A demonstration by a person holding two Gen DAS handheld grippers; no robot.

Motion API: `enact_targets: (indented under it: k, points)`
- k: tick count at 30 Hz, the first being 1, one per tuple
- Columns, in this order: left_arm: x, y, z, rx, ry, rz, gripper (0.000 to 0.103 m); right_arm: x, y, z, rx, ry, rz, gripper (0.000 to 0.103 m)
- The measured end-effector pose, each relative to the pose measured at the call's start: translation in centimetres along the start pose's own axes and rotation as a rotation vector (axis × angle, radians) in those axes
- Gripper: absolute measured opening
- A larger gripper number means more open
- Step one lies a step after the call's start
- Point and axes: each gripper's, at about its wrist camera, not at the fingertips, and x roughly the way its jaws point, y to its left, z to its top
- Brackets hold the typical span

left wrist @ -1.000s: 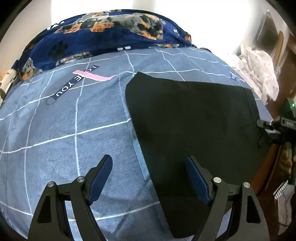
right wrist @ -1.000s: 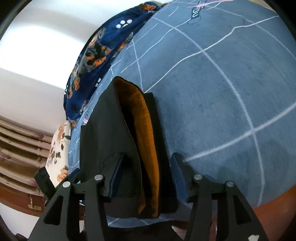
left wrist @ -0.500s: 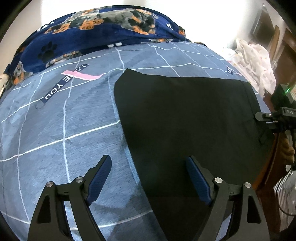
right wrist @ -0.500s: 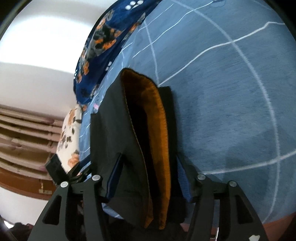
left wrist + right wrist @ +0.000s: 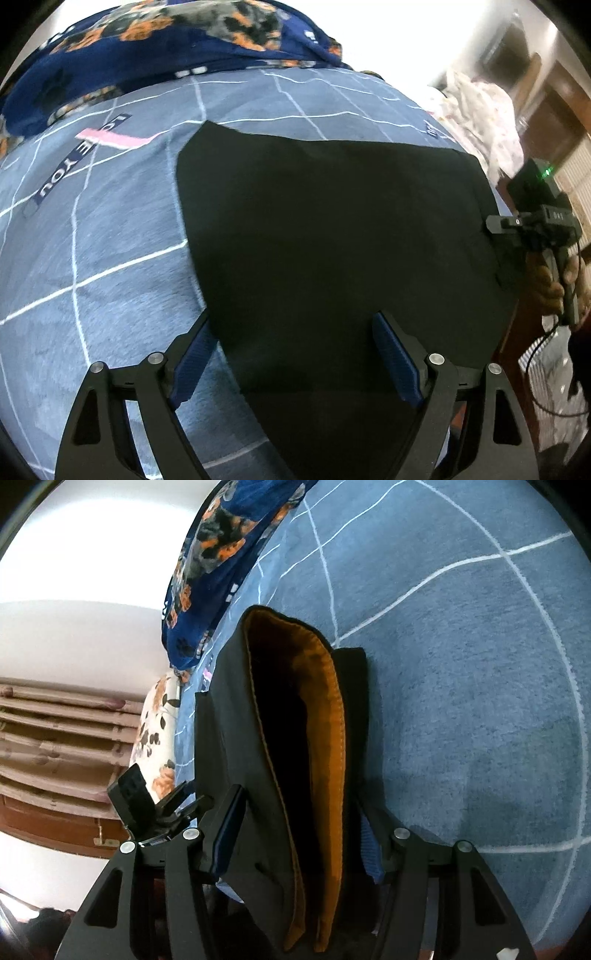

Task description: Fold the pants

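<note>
Blue-grey bedding [image 5: 110,280] crossed by thin white lines covers a bed, and the black pants [image 5: 332,236] lie folded flat on it, the landmark for everything else. Beyond the pants' far edge sits a bunched navy blanket [image 5: 155,51] printed with dogs and paw marks. To the pants' left, a dark strip printed on the bedding reads "LOVE YOU" [image 5: 79,157], crossed by a pink bar.

At the pants' near edge the left tool [image 5: 295,356] hangs with its blue-padded fingers spread wide, one over the bedding just off the pants' left border, the other over the black cloth; whether the pads touch the fabric cannot be told.

At the pants' waist end, where the orange lining [image 5: 328,738] gapes open, the right tool [image 5: 299,834] straddles the layered cloth. Its jaws have just been opening, and the fingers stand to either side of the waist with the cloth between them; the right finger is largely hidden behind the cloth. A hand [image 5: 554,284] grips this tool's handle at the pants' right side.
</note>
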Motion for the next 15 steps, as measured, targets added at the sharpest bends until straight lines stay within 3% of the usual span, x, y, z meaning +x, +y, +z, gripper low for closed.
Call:
enact_targets:
  k: [4,6,8,9,15]
  points:
    - [0.1,-1.1,0.1,0.066,-0.001,0.000,0.083,0.6,0.9,-0.2,-0.054,0.007,0.022,0.058]
    - [0.2,-1.5,0.1,0.092,-0.003,0.011,0.083,0.5,1.0,-0.2,-0.051,-0.011,0.086,0.057]
    - [0.3,-1.8,0.2,0.111,-0.001,0.023,0.083,0.8,1.0,-0.2,-0.071,-0.009,0.066,0.056]
    - [0.4,-1.9,0.2,0.116,0.001,0.030,0.083,1.2,0.8,-0.2,-0.074,0.000,0.044,0.047]
    - [0.8,-0.9,0.4,0.073,0.026,-0.005,0.086,1.3,-0.2,0.6,-0.029,0.029,0.051,0.044]
